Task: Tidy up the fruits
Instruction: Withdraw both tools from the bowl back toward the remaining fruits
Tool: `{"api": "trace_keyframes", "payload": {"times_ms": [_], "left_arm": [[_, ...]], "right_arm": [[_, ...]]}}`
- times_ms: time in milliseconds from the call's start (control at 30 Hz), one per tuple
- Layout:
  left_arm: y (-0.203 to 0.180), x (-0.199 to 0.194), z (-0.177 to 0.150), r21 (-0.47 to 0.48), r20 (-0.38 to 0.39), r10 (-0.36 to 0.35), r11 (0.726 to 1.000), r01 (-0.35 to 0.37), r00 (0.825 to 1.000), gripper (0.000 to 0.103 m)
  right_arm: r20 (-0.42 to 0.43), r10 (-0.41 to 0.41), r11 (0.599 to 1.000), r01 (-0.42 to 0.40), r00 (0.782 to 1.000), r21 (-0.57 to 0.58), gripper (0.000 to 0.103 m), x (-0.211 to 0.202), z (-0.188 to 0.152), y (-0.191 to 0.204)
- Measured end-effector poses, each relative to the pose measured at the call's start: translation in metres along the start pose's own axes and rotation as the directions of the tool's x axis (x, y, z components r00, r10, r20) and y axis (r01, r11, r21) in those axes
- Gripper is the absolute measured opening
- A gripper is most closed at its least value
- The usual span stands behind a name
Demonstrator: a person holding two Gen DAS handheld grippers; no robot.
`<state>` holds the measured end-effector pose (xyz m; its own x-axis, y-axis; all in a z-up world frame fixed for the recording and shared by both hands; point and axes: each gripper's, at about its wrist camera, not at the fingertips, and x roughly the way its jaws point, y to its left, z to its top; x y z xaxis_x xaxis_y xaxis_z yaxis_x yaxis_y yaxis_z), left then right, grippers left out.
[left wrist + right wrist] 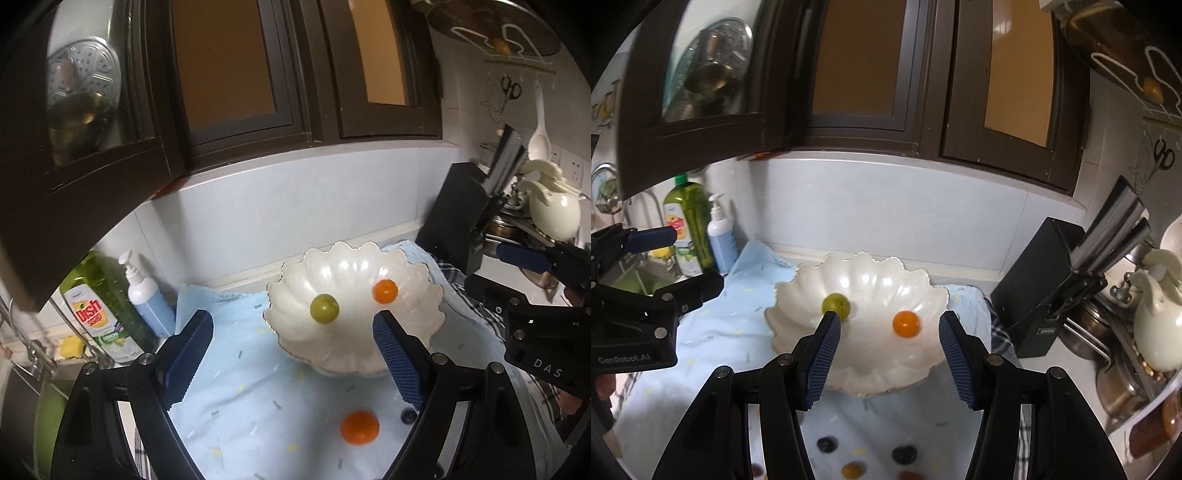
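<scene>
Both jaws spread and empty; the orange fruit (359,424) between the left jaws looks light, round, rollable: pinch across its middle

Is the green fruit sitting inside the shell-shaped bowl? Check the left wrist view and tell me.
Yes, the green fruit rests on the inner surface of the white shell-shaped bowl, apart from the small orange fruit also in it.

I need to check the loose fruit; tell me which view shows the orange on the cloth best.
Left wrist view: the orange lies whole on the cloth, in front of the bowl, between the open fingers. Right wrist view shows no such orange, only small dark and yellowish fruits partly hidden at the bottom edge.
</scene>
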<state>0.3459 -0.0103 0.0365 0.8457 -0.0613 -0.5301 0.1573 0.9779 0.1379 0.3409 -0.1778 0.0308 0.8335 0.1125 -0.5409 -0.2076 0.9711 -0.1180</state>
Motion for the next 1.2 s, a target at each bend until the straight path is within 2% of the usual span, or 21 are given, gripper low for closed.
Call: {"api": "trace_keyframes", "payload": {"times_ms": [267,433,700,1200], "left_arm": [[-0.002,-0.037,-0.029,-0.011,0.014,-0.032,0.999,0.033,0.999,0.089],[-0.001,-0.057,-0.049,0.002,0.027,-0.034,0.999,0.034,0.999,0.089],[-0.004,-0.077,-0.075,0.033,0.038,-0.020,0.999,0.019,0.999,0.089],[-0.021,-0.068,-0.125,0.084,-0.042,-0.061,0.994,0.064,0.997,0.088]], "right_arm": [[0.070,0.020,0.999,-0.017,0.997,-0.039,0.057,-0.039,-0.016,0.019],[0.080,0.036,0.998,-0.032,0.996,-0.056,0.057,-0.055,-0.027,0.029],[0.045,0.085,0.993,-0.081,0.995,-0.085,0.057,-0.066,-0.053,0.046],[-0.070,0.109,0.988,-0.116,0.992,-0.107,0.057,-0.059,-0.107,0.060]]}}
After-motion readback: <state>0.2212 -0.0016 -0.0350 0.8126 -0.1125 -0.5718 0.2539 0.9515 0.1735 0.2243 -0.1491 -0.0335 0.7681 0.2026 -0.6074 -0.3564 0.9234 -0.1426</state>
